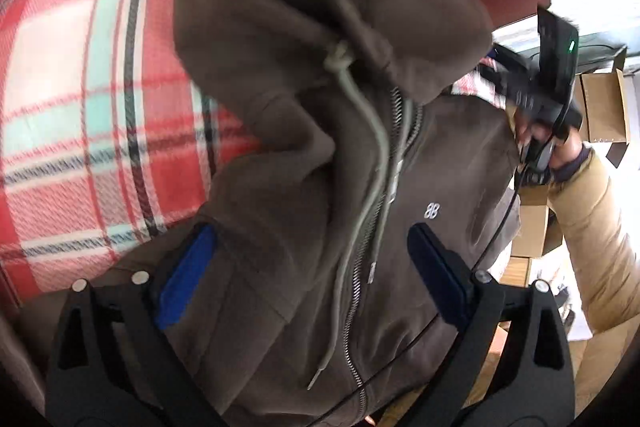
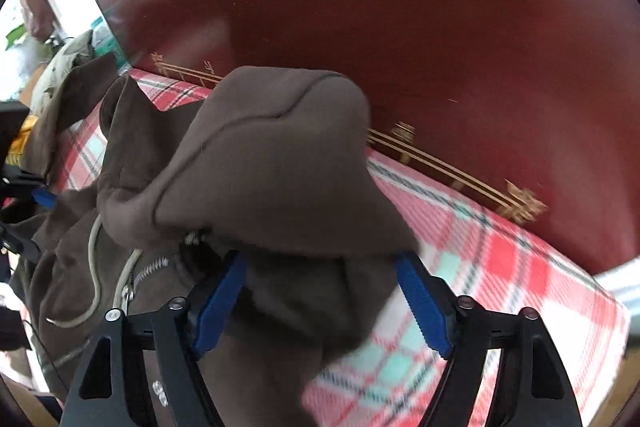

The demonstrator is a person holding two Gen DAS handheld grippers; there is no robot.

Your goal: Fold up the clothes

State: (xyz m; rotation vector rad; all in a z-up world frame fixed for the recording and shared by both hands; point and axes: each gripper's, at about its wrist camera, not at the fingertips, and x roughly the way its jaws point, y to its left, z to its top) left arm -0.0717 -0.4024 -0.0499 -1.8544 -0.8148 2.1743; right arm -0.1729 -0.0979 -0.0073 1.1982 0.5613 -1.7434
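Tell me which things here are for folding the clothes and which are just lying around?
For the job:
- brown hoodie, zipped, with a drawstring
- left gripper, fingers apart
- right gripper, fingers apart around hoodie cloth
- plaid blanket, the surface under it

Just lying about:
- red headboard
- cardboard boxes
- other clothes piled at the bed's edge

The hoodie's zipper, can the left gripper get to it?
Probably yes. The zipper runs down the brown hoodie right between the left gripper's wide-open jaws, with only the grey drawstring lying over it.
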